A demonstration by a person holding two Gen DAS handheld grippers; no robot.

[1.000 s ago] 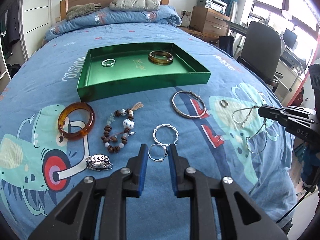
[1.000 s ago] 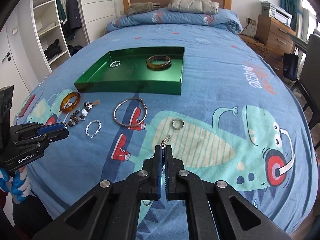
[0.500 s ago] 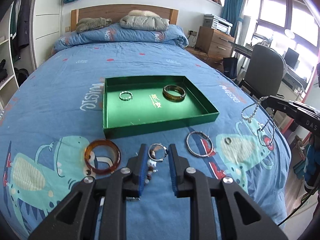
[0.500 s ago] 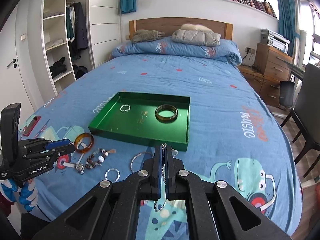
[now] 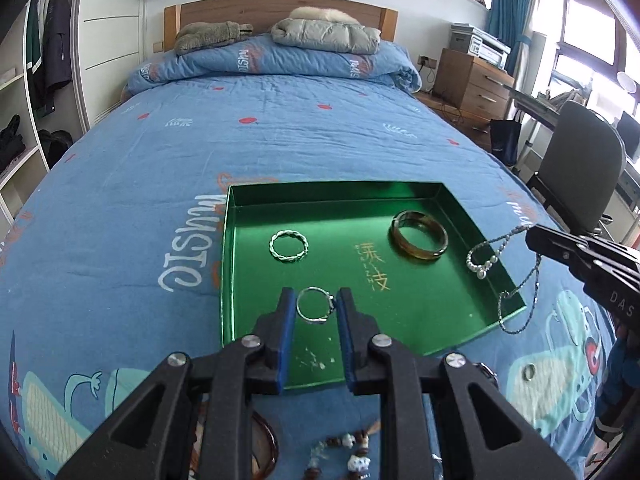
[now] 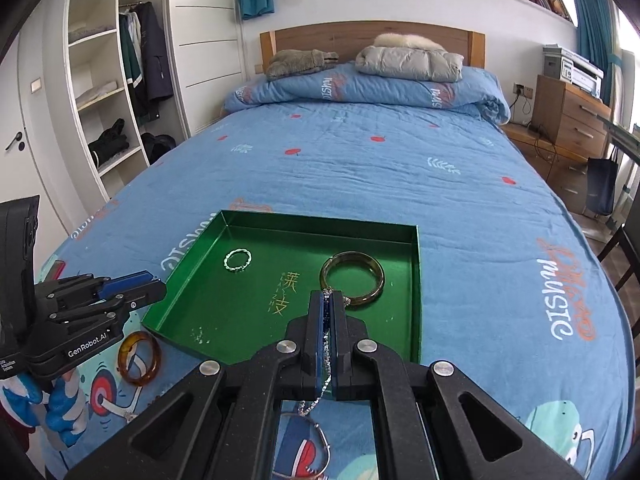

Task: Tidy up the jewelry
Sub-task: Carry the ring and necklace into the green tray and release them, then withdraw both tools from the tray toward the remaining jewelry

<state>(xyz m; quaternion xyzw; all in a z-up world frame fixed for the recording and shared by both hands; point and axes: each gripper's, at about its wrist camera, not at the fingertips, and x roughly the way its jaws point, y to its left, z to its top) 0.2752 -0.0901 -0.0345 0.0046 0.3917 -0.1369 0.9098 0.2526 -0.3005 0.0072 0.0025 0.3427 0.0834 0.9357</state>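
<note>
A green tray (image 5: 228,264) (image 6: 416,280) lies on the blue bedspread. It holds a twisted silver ring (image 5: 289,245) (image 6: 237,259) and a dark bangle (image 5: 419,236) (image 6: 352,278). My left gripper (image 5: 315,306) is shut on a thin silver ring (image 5: 315,305) and holds it above the tray's near part. My right gripper (image 6: 329,304) is shut on a silver chain necklace (image 5: 504,276) (image 6: 325,380), which dangles over the tray's right edge.
An amber bangle (image 6: 139,357), a beaded bracelet (image 5: 348,450), a small ring (image 5: 529,372) and a large silver bangle (image 6: 316,452) lie on the bed in front of the tray. A chair (image 5: 580,176) and a dresser (image 6: 572,120) stand at the right.
Both grippers have moved forward from the loose jewelry to over the tray, the left carrying the thin ring, the right carrying the chain.
</note>
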